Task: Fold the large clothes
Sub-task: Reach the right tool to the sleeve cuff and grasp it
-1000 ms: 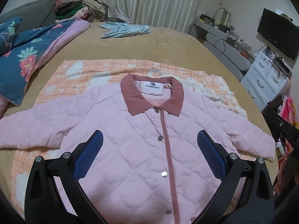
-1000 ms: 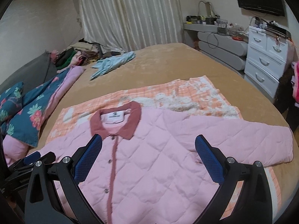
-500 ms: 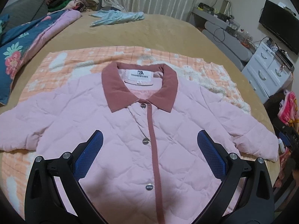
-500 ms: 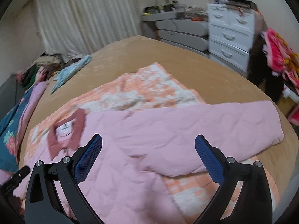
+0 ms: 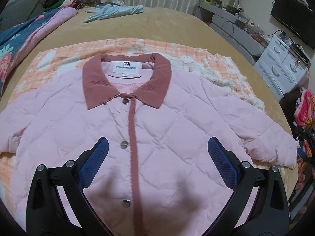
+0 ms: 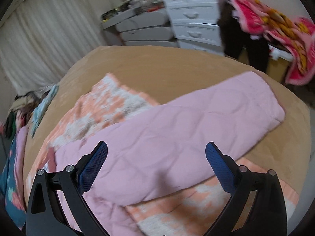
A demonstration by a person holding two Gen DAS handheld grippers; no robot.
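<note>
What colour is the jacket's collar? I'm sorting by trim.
Dusty rose, darker than the pale pink jacket; collar shows best in the left wrist view.

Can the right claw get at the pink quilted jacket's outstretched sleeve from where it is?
Probably yes: the right claw is open, and the pink quilted jacket's sleeve lies flat ahead with nothing on it.

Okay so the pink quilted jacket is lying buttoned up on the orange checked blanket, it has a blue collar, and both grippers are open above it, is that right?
Not quite: the collar is dusty red, not blue, as the left wrist view shows. The rest holds: the pink quilted jacket lies buttoned on the orange checked blanket, with the left gripper and right gripper above it, jaws open.
</note>
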